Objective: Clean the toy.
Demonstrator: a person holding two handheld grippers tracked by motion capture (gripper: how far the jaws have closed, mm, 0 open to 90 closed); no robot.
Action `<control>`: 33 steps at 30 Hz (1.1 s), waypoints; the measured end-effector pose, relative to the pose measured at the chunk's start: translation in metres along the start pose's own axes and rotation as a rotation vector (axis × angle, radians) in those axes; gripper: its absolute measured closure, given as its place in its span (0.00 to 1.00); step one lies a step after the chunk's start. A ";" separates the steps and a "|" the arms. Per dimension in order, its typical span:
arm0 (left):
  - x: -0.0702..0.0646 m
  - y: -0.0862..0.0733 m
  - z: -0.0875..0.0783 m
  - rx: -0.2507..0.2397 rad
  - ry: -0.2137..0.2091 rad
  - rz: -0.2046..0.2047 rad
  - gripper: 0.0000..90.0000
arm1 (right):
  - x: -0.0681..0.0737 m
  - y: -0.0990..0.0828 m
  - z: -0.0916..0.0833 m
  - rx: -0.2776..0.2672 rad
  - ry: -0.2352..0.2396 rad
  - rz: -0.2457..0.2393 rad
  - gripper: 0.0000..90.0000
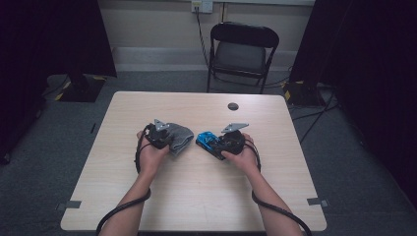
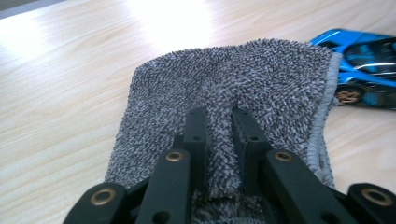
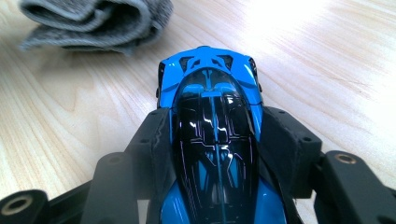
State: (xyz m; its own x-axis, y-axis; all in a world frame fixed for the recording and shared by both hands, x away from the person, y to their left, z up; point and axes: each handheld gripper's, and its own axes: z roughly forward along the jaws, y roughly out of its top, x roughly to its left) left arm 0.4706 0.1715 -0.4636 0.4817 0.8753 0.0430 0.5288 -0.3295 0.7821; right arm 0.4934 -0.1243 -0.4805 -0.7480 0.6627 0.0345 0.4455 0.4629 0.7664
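Left tool [image 2: 219, 123] is clamped tight on a ridge of the grey cloth [image 2: 224, 88], pinched up between the jaws; the rest of the cloth drapes flat on the surface [image 2: 60, 84]. Right tool [image 3: 212, 135] is about half open, jaws closed against both flanks of the blue toy car [image 3: 212, 116], which sits on the surface.

In the high view: cloth [image 1: 179, 136] at the left tool [image 1: 166, 136], car [image 1: 207, 139] at the right tool [image 1: 216, 143], the two things near each other mid-surface but apart.

Handling, my read:
- Cloth: soft, light, floppy terry. Grip anywhere works, but a pinched fold or the hemmed edge gives most control. It sags and trails when lifted.
- Car: rigid, small, glossy shell, so slippery. It has wheels, so it probably rolls if let go or nudged. Side grip across the body is the right hold, not the roof or nose.

Looks like a wipe-the-car setup: one tool steadies the car, the other works the cloth.

No containers in view.
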 end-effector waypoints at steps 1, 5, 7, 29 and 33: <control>0.000 0.000 -0.003 -0.008 -0.004 0.001 0.86 | 0.000 0.000 0.000 0.000 0.000 0.001 0.49; -0.004 -0.001 -0.014 -0.039 -0.038 0.010 0.86 | 0.000 0.000 0.000 0.003 -0.001 0.001 0.49; -0.006 -0.003 -0.019 -0.051 -0.065 0.000 0.86 | 0.000 0.000 0.000 0.003 -0.001 0.001 0.49; -0.072 -0.018 -0.047 -0.084 -0.259 0.174 0.86 | 0.001 0.003 0.000 0.023 -0.006 0.006 0.49; -0.086 -0.018 -0.049 -0.082 -0.296 0.207 0.86 | 0.001 0.003 0.000 0.025 -0.005 0.005 0.49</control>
State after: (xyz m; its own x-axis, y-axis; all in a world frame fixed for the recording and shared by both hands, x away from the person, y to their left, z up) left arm 0.3853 0.1195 -0.4513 0.7600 0.6491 0.0334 0.3469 -0.4486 0.8236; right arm 0.4941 -0.1226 -0.4781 -0.7437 0.6676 0.0349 0.4611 0.4744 0.7499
